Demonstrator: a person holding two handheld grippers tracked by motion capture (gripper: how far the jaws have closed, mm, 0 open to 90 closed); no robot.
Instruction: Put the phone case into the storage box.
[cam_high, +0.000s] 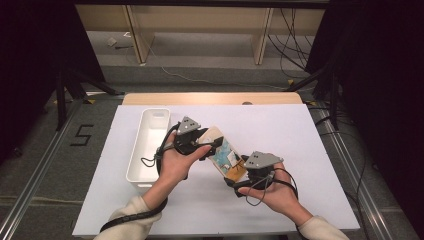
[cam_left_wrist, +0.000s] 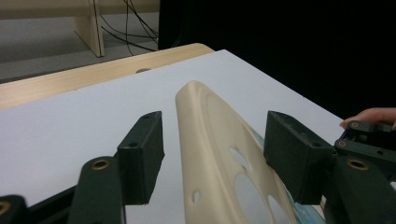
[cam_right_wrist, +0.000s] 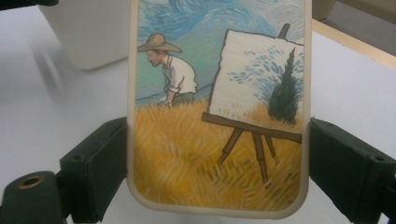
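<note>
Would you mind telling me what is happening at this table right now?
A person is holding a phone case above the white table between two handheld claws. The right claw is clamped on the case's lower end, across its painted side showing a man at an easel. The left claw straddles the other end, but its pads are not yet touching it. A white bin stands to the left.

A wooden desk (cam_high: 150, 98) carries a large white sheet (cam_high: 280, 135) that covers nearly all of its top, leaving a bare strip at twelve o'clock. A long white bin (cam_high: 134, 165) stands directly on the sheet at nine o'clock, its length running toward twelve.
</note>
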